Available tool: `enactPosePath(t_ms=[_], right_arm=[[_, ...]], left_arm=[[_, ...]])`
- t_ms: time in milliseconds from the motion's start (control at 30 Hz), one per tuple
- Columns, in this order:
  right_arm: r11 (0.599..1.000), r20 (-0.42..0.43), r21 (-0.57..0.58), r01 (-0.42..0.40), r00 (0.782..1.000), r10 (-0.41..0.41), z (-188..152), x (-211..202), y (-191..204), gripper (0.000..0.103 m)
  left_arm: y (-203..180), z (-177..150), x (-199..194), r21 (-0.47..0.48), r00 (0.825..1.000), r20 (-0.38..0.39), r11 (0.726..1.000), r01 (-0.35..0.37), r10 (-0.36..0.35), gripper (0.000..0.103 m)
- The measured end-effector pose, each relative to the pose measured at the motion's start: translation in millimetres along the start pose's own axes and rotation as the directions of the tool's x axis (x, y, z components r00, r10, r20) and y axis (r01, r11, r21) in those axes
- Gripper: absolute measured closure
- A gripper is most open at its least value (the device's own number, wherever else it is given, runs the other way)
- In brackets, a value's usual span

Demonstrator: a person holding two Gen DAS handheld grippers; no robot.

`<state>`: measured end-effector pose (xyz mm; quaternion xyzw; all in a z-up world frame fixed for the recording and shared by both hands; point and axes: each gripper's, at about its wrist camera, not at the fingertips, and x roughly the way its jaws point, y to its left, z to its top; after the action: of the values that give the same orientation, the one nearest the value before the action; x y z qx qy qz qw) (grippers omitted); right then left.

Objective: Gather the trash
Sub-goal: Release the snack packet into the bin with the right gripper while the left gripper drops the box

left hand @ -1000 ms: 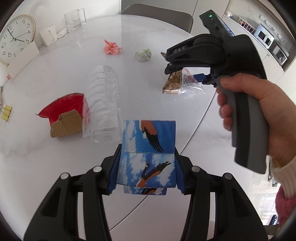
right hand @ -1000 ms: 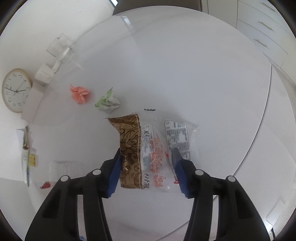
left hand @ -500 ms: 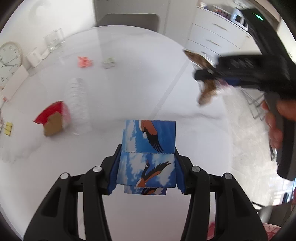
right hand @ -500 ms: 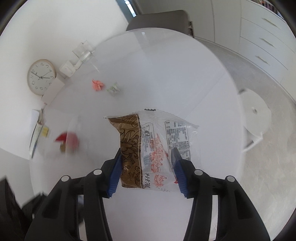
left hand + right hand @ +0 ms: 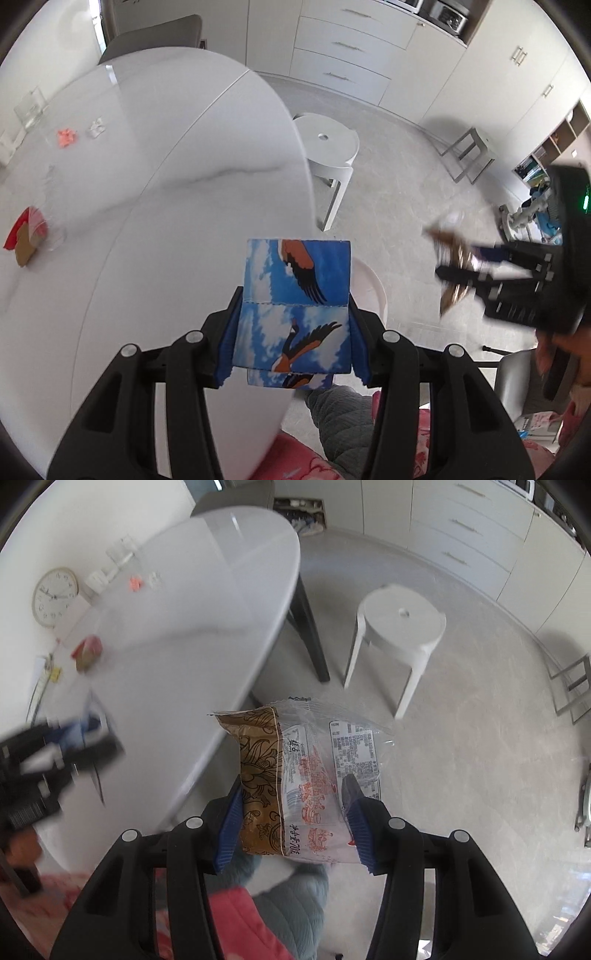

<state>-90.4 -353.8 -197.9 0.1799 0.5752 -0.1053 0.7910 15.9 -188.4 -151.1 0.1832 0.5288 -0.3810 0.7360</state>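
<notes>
I have both claws loaded and clear of the bench: the left claw (image 5: 293,332) is closed about halfway on a folded blue carton printed with clouds and cranes (image 5: 295,306), its blue pads pressing the carton's two sides, and the right claw (image 5: 295,812) is closed to much the same width on a clear snack wrapper with a brown patterned end (image 5: 295,779), which sticks out ahead of the fingertips. From the left wrist view the right claw shows far off to the right, blurred, with the wrapper dangling from it. I see no bin in either view, so I judge the step in hand to be the carry to wherever the trash goes; to do it well I would keep both grips steady, hold the claws pointing down, and keep them well apart so the flapping wrapper does not snag the other claw. The wrapper is thin and slippery, so I expect it could slide out if the pads ease off; the carton looks stiff and secure. Ahead of the right claw stands a white plastic stool (image 5: 400,624) on the floor, and below both claws are my quilted grey trousers and a red garment, which I must not bump. Behind and left of the left claw, on the white bench (image 5: 177,206), more trash waits: a red and brown cardboard scrap (image 5: 26,236), a pink paper wad (image 5: 66,136) and a pale crumpled wad (image 5: 96,127).
</notes>
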Motion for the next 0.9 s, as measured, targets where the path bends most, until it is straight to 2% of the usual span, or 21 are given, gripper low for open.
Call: enactPosePath(t_ms=[133,200,267,300,367,700,900], right_arm=[[0.998,-0.007,-0.059,-0.011,1.000,0.011,-13,15,-4,0.050],[0.996,-0.006,-0.090,-0.013,1.000,0.013,-16,24,-5,0.044],[0.993,-0.020,-0.119,-0.012,1.000,0.009,-16,34,-3,0.019],[0.991,-0.016,-0.130,-0.003,1.000,0.001,-18,35,-3,0.010],[0.988,-0.021,-0.156,0.006,1.000,-0.009,-20,37,-3,0.004],[0.992,0.016,-0.123,0.029,1.000,-0.027,-23,12,-28,0.003],[0.993,0.062,-0.085,0.087,0.995,-0.082,-29,-9,-50,0.003]], left_arm=[[-18,-1,0,0.007,1.000,-0.002,1.000,-0.023,0.023,0.055],[-25,-2,-1,0.008,0.999,-0.003,0.999,-0.032,0.032,0.055],[-27,-6,-1,0.007,0.999,-0.005,0.999,-0.038,0.038,0.055],[-29,-7,-1,0.004,0.999,-0.006,0.999,-0.039,0.039,0.055],[-32,-5,0,-0.002,0.999,-0.007,0.999,-0.041,0.041,0.055],[-45,-6,1,-0.004,1.000,-0.004,1.000,-0.024,0.024,0.055],[-66,-4,8,0.025,1.000,-0.009,1.000,0.007,-0.007,0.055]])
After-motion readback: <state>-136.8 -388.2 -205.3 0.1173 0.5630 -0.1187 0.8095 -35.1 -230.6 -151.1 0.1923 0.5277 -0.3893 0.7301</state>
